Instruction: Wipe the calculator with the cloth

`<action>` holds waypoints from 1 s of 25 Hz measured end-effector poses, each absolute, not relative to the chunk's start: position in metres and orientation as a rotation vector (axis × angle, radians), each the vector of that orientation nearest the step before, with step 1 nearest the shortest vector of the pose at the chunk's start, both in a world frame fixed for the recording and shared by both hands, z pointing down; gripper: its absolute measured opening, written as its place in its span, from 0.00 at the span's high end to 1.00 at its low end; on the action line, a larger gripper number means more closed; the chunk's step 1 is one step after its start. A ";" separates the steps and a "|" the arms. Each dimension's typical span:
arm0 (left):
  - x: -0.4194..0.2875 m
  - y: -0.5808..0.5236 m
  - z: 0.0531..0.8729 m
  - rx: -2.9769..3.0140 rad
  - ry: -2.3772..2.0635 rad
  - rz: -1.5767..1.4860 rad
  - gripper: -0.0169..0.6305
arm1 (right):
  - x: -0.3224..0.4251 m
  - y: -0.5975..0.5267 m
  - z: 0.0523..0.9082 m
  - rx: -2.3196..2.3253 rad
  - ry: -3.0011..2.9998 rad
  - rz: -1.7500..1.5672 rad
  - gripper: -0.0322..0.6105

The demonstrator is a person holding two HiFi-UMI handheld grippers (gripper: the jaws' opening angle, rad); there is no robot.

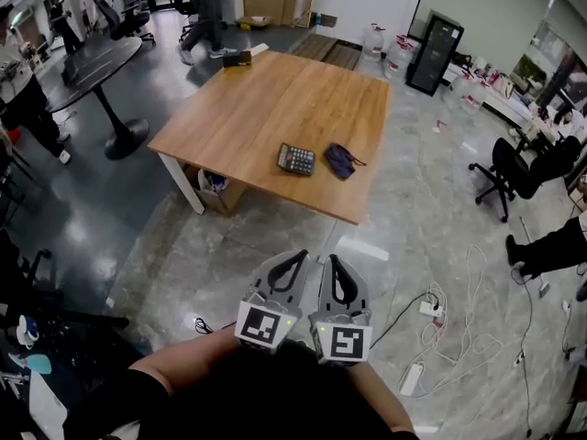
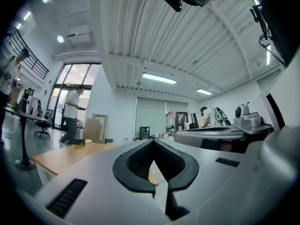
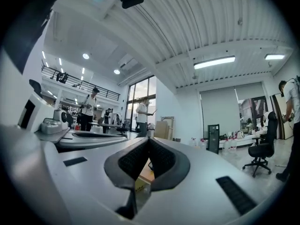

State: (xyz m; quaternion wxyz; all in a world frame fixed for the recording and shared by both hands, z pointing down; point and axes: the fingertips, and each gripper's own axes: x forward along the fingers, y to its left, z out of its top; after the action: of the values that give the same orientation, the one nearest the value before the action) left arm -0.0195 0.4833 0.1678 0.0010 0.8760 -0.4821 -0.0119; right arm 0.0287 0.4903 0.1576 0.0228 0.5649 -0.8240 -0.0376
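The calculator [image 1: 296, 159] lies flat on the wooden table [image 1: 266, 99], close to the table's near edge. The dark cloth [image 1: 338, 160] sits on the table too, just beside the calculator and in a small heap.

Both grippers are well back from the table, out over the floor on its near side. The left gripper [image 1: 293, 258] has its 2 jaws pressed together with nothing in them. The right gripper [image 1: 332, 264] is the same, closed and empty.

The cloth looks soft, light and floppy, so it should bunch up easily. A good place to pinch it is a raised fold on top of the heap.

The calculator looks hard, thin and light. It may slide on the smooth table when rubbed. 1 gripper could hold its side edge, away from the keys.
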 end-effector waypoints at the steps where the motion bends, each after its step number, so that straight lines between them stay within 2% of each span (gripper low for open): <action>1: -0.016 0.483 0.167 2.748 -1.521 -0.035 0.96 | 0.033 0.490 0.157 1.750 -2.560 -0.101 0.93; 13: 0.008 0.485 0.177 2.688 -1.548 -0.039 0.96 | 0.053 0.484 0.173 1.668 -2.617 0.035 0.93; 21: 0.006 0.418 0.197 2.648 -1.542 0.046 0.96 | 0.055 0.428 0.207 1.641 -2.577 0.209 0.93; 25: 0.006 0.370 0.210 2.598 -1.531 0.039 0.96 | 0.062 0.385 0.216 1.647 -2.539 0.158 0.93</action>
State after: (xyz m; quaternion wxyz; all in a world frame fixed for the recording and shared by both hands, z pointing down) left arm 0.0058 0.3698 0.2101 0.0629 0.8598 -0.5066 0.0129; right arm 0.0621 0.3847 0.2161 0.0557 0.5427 -0.8364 0.0522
